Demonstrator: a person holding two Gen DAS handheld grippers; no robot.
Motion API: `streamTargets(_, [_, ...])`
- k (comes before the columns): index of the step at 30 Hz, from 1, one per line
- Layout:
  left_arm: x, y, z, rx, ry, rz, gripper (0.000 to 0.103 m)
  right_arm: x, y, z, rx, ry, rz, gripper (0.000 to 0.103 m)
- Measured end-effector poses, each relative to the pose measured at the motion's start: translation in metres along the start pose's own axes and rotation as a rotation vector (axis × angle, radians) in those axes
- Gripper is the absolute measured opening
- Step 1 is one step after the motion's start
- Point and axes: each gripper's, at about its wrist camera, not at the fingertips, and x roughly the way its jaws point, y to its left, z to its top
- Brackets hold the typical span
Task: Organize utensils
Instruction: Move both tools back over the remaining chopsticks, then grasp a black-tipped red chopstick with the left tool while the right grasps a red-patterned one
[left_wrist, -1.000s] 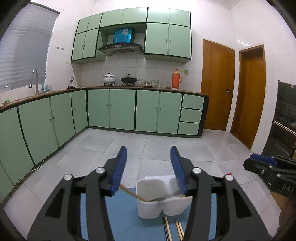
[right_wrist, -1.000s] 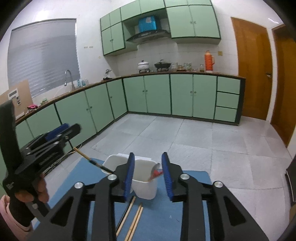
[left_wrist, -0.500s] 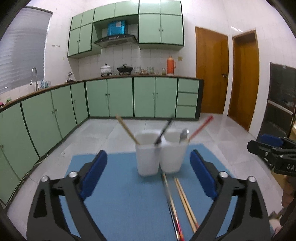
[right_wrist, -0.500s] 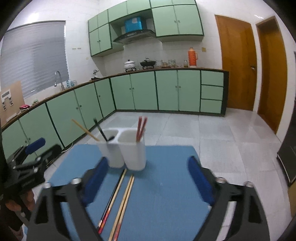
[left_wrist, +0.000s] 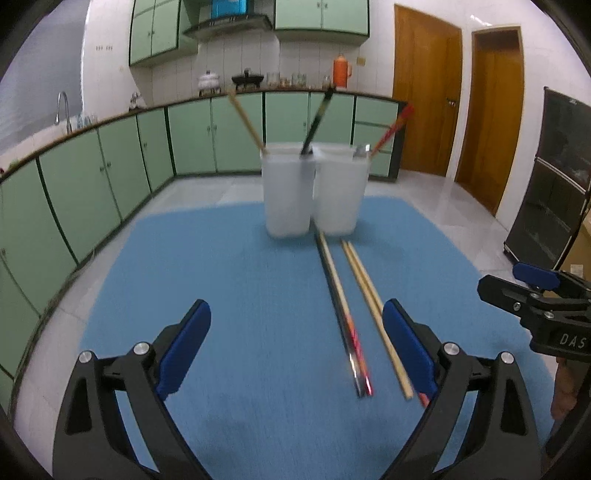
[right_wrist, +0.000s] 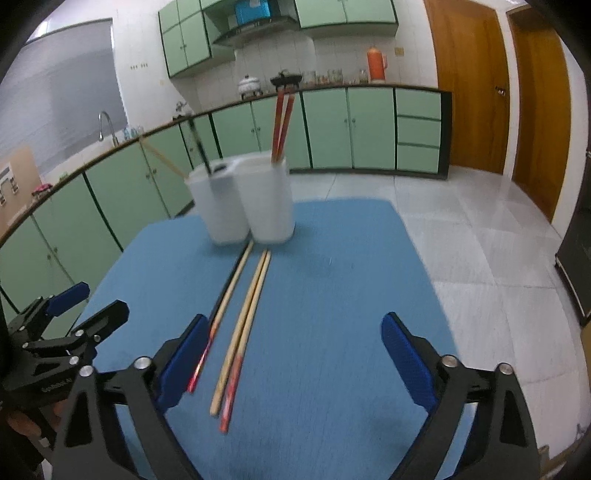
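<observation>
We hold the left claw (left_wrist: 295, 350) and right claw (right_wrist: 291, 354) wide open and empty above the blue mat (left_wrist: 229, 295), loose chopsticks (left_wrist: 354, 291) lying at 12 o'clock before the white holder (left_wrist: 314, 192).

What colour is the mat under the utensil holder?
Blue mat, seen best in the right wrist view.

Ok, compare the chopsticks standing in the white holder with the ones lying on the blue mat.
The chopsticks in the holder stand leaning, lower ends hidden inside the white holder. The chopsticks on the mat lie flat, fully visible, roughly parallel on the blue mat. Both groups include red and tan sticks.
</observation>
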Motion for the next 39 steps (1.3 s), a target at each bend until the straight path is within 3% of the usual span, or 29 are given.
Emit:
streamTargets(4, [0.011, 0.000, -0.020, -0.021, 0.064, 0.002, 0.091, 0.014, 0.005, -0.012, -0.003, 0.056, 0.016, 0.072])
streamTargets(8, [0.024, 0.000, -0.032, -0.023, 0.117, 0.010, 0.078, 0.031, 0.014, -0.017, -0.017, 0.101, 0.034, 0.059])
streamTargets(16, [0.032, 0.000, -0.035, -0.018, 0.152, 0.016, 0.078, 0.058, 0.034, -0.021, -0.078, 0.174, 0.056, 0.040])
streamTargets(26, [0.036, -0.003, -0.032, -0.012, 0.168, 0.001, 0.078, 0.069, 0.033, -0.023, -0.090, 0.200, 0.040, 0.038])
streamTargets(30, [0.035, -0.006, -0.032, 0.001, 0.170, -0.009, 0.078, 0.068, 0.023, -0.021, -0.084, 0.187, -0.003, 0.038])
streamTargets(39, [0.034, -0.009, -0.037, -0.001, 0.179, -0.001, 0.078, 0.041, 0.001, -0.034, -0.002, 0.147, 0.088, 0.038])
